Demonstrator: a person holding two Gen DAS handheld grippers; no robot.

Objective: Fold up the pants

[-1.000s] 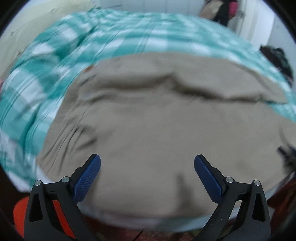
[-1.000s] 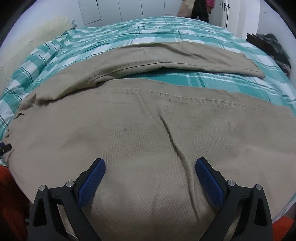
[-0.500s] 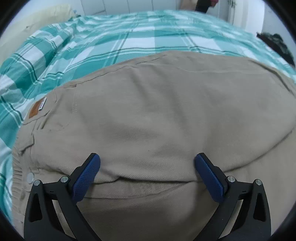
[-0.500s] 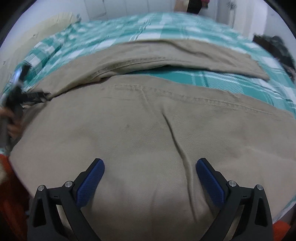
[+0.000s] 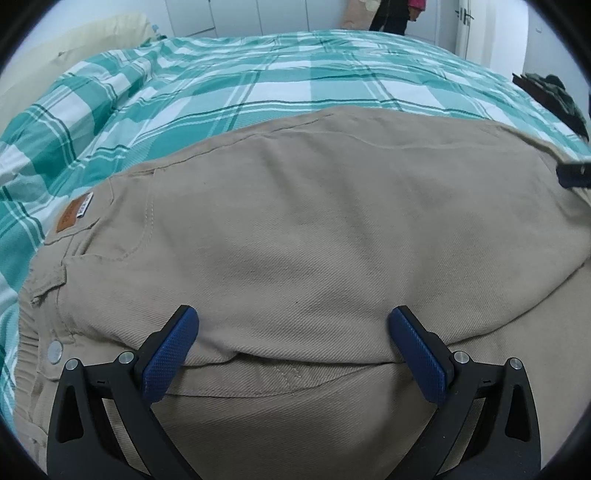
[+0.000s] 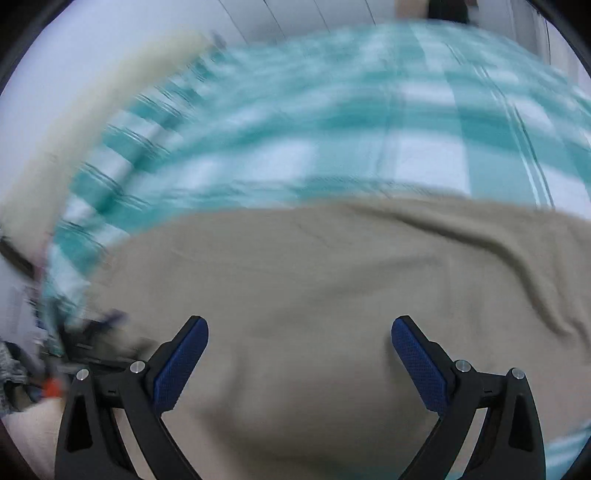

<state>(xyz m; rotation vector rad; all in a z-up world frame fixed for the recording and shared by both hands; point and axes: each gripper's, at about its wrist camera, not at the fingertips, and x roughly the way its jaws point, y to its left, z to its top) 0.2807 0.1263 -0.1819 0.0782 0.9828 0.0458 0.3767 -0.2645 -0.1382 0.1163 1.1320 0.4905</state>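
Nearest the left wrist camera, the left gripper [image 5: 291,334] has its jaws spread wide with nothing between them. It hangs low over the waist end of the pants [image 5: 314,236], just above a fold edge where one layer of beige cloth overlaps another. That placement looks chosen to take hold of the doubled edge, or to press it flat. Whether the pads touch the cloth cannot be told.

The right gripper [image 6: 299,349] is likewise wide apart and empty, over a plainer stretch of the pants [image 6: 332,280], probably the leg part. Its view is smeared by motion, so detail there is poor. A few long wrinkles run across the cloth at the right.

The pants lie spread on the bed [image 5: 258,96], which has a teal and white checked cover. At the left of the waist are a metal button [image 5: 55,347], a pocket and a brown patch [image 5: 69,218]. A dark tip [image 5: 574,173] shows at the right edge of the left view, likely part of the other gripper.

Nothing lies on the pants to block a fold. Beyond them the bed is bare cloth. A cream pillow [image 5: 74,40] sits at the far left, dark clothing [image 5: 550,96] at the far right, and white cupboard doors [image 5: 236,14] stand against the back wall with a person [image 5: 391,14] beside them, well away.
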